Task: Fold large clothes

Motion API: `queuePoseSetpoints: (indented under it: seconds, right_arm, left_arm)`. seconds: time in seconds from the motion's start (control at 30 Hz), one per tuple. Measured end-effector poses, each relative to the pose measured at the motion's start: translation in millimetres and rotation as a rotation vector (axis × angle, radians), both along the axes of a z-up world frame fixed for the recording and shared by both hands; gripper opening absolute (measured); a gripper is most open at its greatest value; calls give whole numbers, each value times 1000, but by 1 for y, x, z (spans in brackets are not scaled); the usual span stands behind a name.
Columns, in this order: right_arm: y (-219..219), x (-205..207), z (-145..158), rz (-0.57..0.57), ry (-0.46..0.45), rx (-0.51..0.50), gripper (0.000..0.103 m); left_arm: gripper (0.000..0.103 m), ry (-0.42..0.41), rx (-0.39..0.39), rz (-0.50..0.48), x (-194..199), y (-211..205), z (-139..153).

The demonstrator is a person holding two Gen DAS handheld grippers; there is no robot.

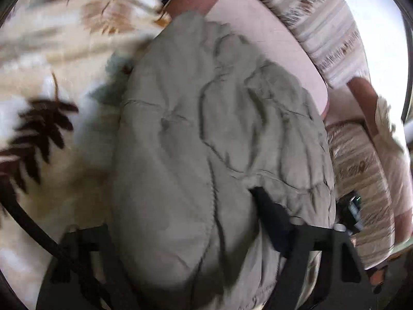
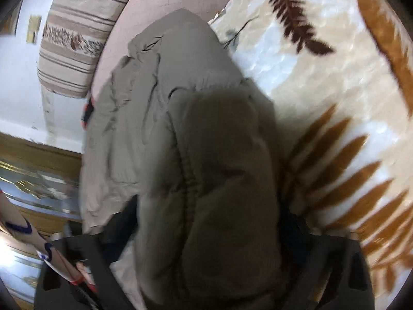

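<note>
A large grey-green padded garment fills the middle of the left wrist view and lies over a cream leaf-print blanket. My left gripper is shut on a thick fold of the garment; one black finger shows on the cloth, the other is hidden under it. In the right wrist view the same garment bulges between the fingers of my right gripper, which is shut on it. Both views are blurred.
The leaf-print blanket covers the bed. A pink sheet and a striped pillow lie beyond the garment. The striped pillow and a white wall show in the right wrist view.
</note>
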State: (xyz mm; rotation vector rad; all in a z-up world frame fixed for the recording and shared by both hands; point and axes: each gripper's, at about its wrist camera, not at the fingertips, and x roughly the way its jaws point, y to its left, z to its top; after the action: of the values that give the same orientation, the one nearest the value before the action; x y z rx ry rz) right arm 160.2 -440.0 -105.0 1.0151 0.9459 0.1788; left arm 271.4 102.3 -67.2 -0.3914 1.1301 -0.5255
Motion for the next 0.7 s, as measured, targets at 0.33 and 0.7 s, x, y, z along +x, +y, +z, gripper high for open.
queuePoseSetpoints:
  seconds: [0.33,0.7]
  right_arm:
    - [32,-32,24,66,-45,-141,72]
    - [17,-81,90,-299,-38,-488,93]
  left_arm:
    - [78,-19,159,12,-22,6,9]
    - [82,-231,409,183,-70,29,72]
